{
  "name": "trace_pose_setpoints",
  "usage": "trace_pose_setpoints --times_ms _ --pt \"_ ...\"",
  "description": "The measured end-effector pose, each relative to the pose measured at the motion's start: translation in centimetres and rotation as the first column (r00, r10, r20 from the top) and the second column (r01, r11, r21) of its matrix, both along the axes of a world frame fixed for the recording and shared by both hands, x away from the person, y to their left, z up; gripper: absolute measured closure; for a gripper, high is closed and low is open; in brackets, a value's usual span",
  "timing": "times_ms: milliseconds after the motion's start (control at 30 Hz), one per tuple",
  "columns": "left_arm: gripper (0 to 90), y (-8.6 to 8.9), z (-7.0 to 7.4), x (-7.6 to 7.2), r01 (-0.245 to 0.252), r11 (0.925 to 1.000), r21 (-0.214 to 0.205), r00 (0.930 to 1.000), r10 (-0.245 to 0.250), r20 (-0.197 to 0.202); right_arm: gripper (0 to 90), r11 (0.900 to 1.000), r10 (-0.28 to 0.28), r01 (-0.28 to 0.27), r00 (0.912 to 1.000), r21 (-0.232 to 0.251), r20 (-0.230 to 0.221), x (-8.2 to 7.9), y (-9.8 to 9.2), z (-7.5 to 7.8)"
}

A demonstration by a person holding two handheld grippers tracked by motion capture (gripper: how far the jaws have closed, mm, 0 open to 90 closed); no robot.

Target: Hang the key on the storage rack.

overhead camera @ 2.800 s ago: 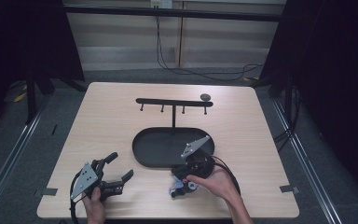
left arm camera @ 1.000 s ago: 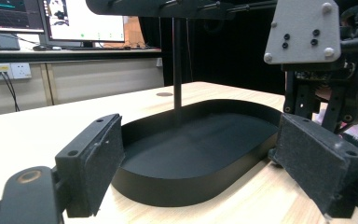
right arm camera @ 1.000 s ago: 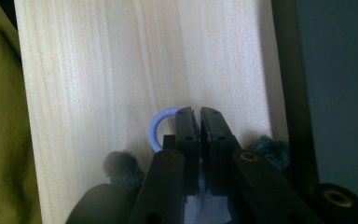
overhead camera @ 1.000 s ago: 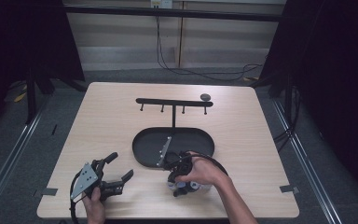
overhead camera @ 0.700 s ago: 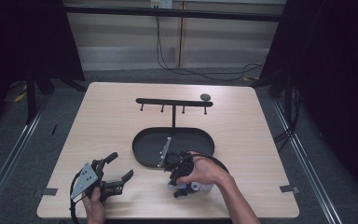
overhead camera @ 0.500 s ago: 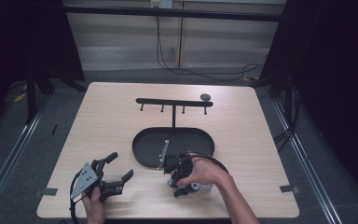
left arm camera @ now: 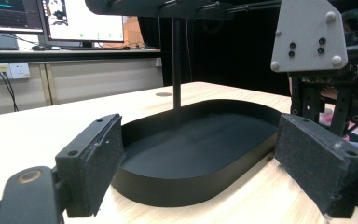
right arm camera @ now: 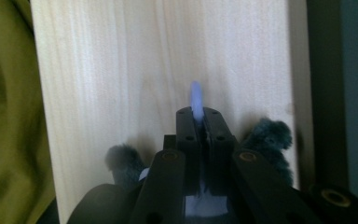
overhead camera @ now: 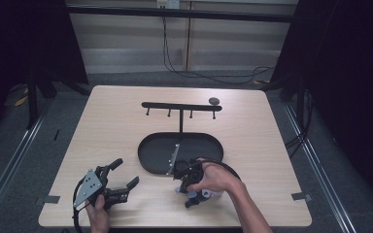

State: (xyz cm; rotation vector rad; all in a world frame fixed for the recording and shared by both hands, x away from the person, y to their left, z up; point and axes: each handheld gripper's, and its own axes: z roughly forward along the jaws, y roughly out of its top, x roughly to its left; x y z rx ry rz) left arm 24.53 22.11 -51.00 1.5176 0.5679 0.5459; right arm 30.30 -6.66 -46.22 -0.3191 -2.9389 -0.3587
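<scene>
right gripper fingers clamped pale blue piece, fuzzy teal bits beside | left gripper fingers spread, empty, facing tray | advice: keep grip firm, lift straight off desk

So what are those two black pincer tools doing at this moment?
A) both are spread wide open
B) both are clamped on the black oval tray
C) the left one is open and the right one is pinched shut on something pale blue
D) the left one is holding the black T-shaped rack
C: the left gripper has its jaws wide apart with nothing between them, while the right gripper is closed on a thin pale blue piece over the light wooden table.
</scene>
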Motion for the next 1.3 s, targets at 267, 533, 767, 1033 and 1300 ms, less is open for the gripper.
trace_pose_setpoints --times_ms 267,533,767,1033,1300 --pt "15.2 0.0 0.0 0.0 -0.001 1.0 -0.001 1.0 0.001 0.0 87.7 0.9993 -0.022 0.021 0.9997 0.03 0.008 0.2 -0.4 0.6" --pt "15.3 0.0 0.0 0.0 -0.001 1.0 -0.001 1.0 0.001 -0.001 87.8 0.9971 -0.049 0.049 0.9988 0.058 0.001 0.2 -1.2 1.8" --pt "15.3 0.0 0.0 0.0 0.0 1.0 -0.003 1.0 0.0 -0.001 87.8 0.9933 -0.083 0.082 0.9965 0.082 0.006 0.4 -1.9 3.0" --pt "15.2 0.0 0.0 0.0 0.001 1.0 0.0 1.0 -0.001 0.0 87.8 0.9902 -0.121 0.118 0.9923 0.074 0.027 0.4 -2.6 4.5" --pt "15.3 0.0 0.0 0.0 0.001 1.0 -0.002 1.0 -0.001 -0.003 87.9 0.99 -0.095 0.09 0.9948 0.108 0.038 0.5 -2.9 6.1"
